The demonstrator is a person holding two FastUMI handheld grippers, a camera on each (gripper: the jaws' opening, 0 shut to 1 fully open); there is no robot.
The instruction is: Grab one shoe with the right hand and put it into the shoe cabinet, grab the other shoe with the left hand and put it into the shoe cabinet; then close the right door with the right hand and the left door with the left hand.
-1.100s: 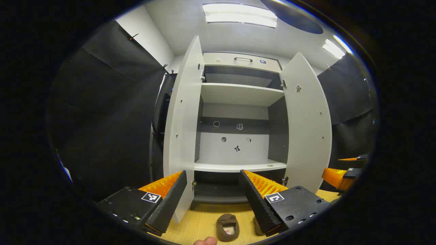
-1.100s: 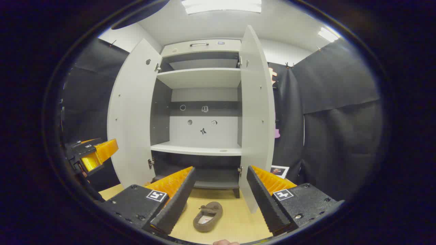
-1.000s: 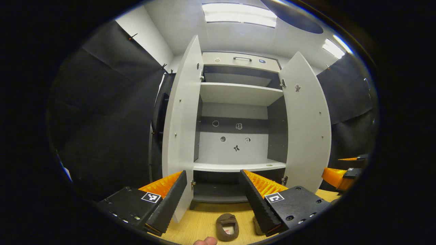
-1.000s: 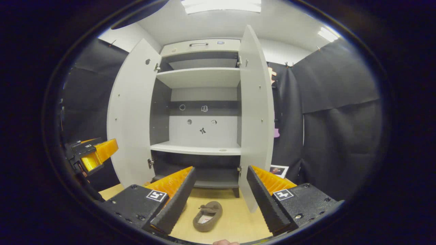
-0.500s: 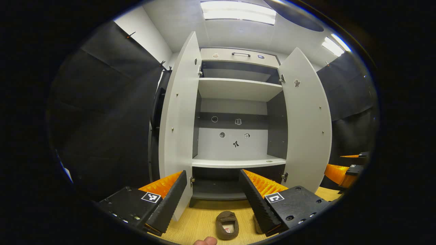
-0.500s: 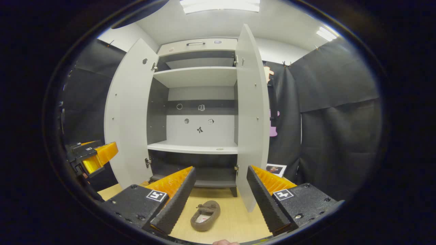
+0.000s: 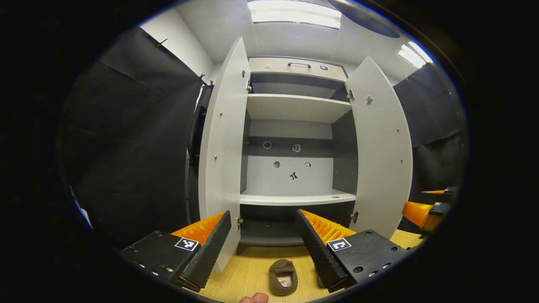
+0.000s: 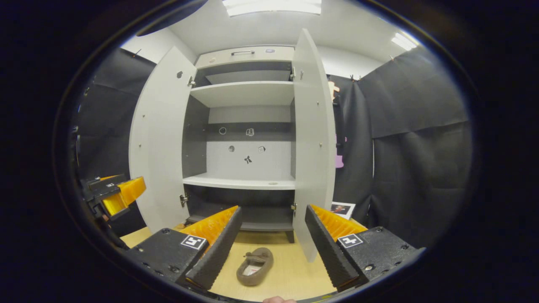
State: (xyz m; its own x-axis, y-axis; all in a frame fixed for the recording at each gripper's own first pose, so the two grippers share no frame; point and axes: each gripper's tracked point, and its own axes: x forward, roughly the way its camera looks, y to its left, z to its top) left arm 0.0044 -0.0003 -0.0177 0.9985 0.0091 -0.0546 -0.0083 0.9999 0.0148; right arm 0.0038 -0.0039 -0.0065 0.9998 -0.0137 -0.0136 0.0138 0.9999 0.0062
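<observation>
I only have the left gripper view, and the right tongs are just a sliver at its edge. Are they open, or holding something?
Observer: In the right gripper view the right tongs are open and hold nothing.
Operator: Is there a shoe in front of them?
Observer: Yes. A brown shoe lies on the wooden floor ahead of the fingers, short of the cabinet.
Operator: Anything beyond the right door?
Observer: A small card sits low by the black cloth, just past the open right door.
</observation>
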